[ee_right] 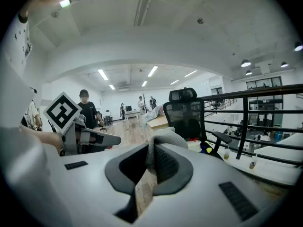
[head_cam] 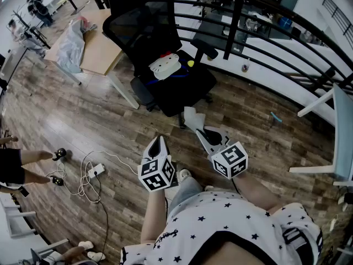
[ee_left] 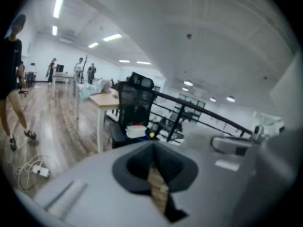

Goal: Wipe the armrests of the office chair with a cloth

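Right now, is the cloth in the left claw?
No, the cloth is pinched in the right claw; the left claw is shut on nothing.

Pale cloth (head_cam: 192,118) crumpled, pinched in right tongs (head_cam: 201,131); black mesh office chair (head_cam: 144,24) upright, well beyond.
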The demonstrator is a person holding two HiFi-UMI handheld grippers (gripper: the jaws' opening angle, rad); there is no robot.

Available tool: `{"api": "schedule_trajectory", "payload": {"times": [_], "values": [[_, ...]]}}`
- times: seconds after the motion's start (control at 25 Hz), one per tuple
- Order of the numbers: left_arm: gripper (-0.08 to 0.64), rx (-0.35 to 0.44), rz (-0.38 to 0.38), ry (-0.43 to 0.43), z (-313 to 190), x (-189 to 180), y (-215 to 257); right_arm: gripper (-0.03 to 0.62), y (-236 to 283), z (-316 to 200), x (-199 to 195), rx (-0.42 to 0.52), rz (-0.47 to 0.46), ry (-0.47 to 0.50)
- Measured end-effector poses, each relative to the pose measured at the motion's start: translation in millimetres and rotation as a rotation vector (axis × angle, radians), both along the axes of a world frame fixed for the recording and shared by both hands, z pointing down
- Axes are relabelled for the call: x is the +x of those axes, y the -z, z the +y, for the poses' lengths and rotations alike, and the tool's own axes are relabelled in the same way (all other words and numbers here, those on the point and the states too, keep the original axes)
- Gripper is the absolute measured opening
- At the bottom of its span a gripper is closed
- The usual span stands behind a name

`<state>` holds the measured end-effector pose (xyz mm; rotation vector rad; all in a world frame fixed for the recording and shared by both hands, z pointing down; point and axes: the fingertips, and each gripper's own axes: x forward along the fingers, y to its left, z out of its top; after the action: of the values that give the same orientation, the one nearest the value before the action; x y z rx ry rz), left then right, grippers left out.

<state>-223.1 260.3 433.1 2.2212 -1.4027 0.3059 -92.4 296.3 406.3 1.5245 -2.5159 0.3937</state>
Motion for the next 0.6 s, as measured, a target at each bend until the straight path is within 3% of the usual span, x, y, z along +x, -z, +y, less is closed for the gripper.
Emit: {"api": "schedule_trajectory", "payload": {"times": [0.32, 0.6], "values": [[0.006, -0.032, -0.027, 0.018, 110, 12, -12, 0.026, -8, 102, 0, -0.019, -0.029, 0.024], [0.006, -0.024, -0.021, 0.026, 140, 15, -12, 0.026, -6, 129, 0, 0.008, -0.031, 0.048]]}}
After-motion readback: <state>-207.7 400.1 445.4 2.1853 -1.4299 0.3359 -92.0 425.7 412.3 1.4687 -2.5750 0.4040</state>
